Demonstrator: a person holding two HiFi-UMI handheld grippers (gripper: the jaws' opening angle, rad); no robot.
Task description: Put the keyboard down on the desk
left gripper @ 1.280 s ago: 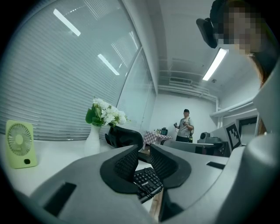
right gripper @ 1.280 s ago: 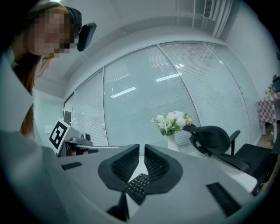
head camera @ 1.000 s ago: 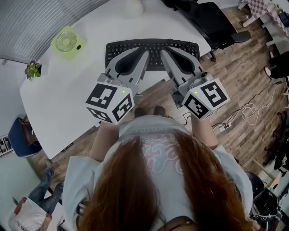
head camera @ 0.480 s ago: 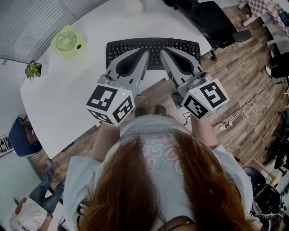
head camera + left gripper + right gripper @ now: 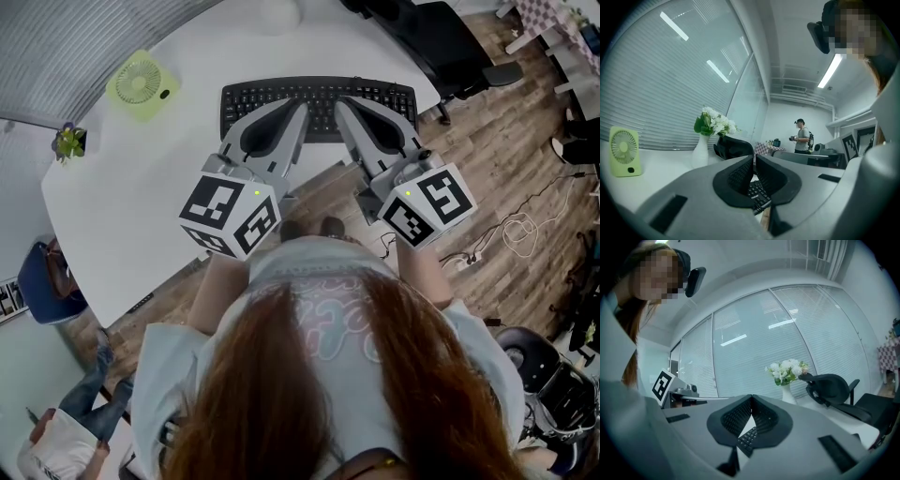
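Keyboard (image 5: pixel 317 101) lies flat along the desk's (image 5: pixel 141 178) front edge. Left gripper (image 5: pixel 300 109) and right gripper (image 5: pixel 338 107) are pinched closed, seemingly empty. It looks stiff and light: lift by both ends.

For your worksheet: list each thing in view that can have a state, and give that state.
keyboard: flat on the desk.
left gripper: jaws almost together, nothing between.
right gripper: jaws together, nothing between.
green fan: standing upright.
office chair: empty.
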